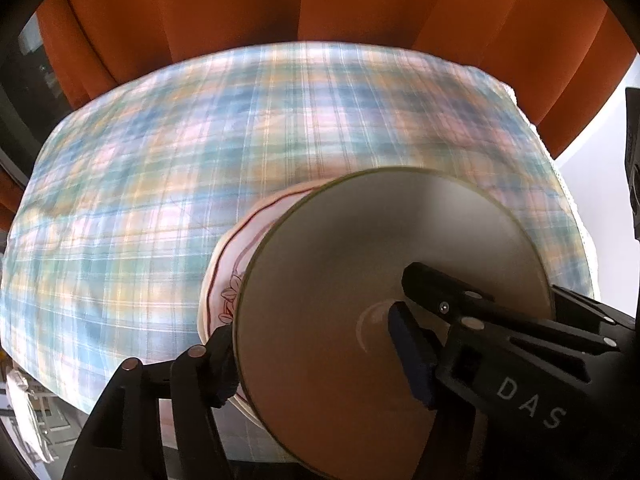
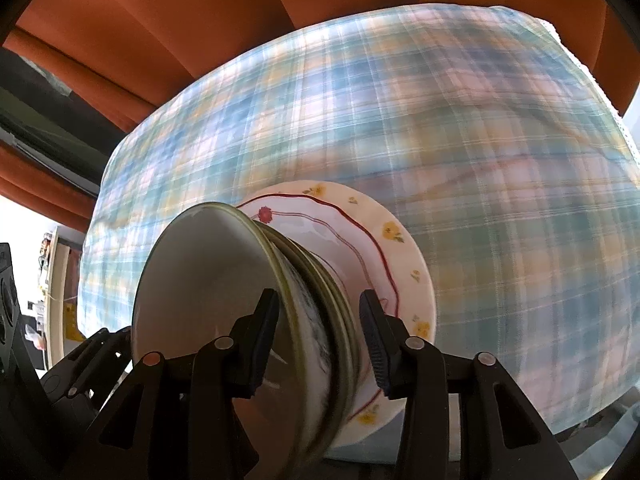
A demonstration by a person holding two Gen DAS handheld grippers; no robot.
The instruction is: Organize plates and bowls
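Note:
A stack of green-rimmed white bowls (image 2: pixel 304 300) stands on a cream plate (image 2: pixel 384 240) with a red line and yellow flowers, near the front edge of the plaid-covered table. The top bowl (image 1: pixel 360 264) fills the left wrist view, and the plate (image 1: pixel 228 280) shows behind it. My left gripper (image 1: pixel 316 360) straddles the top bowl's rim: one finger outside by the plate, the blue-padded finger (image 1: pixel 412 356) inside and clear of the wall. My right gripper (image 2: pixel 318 340) straddles the stacked rims, one finger inside the top bowl and one over the plate, the pads a little apart from them.
The plaid tablecloth (image 1: pixel 240 140) stretches bare behind the stack. Orange curtains (image 1: pixel 240 8) hang right behind the table. The table's right edge (image 2: pixel 624 128) has a white lace trim. The left gripper's body (image 2: pixel 88 356) shows at the right wrist view's lower left.

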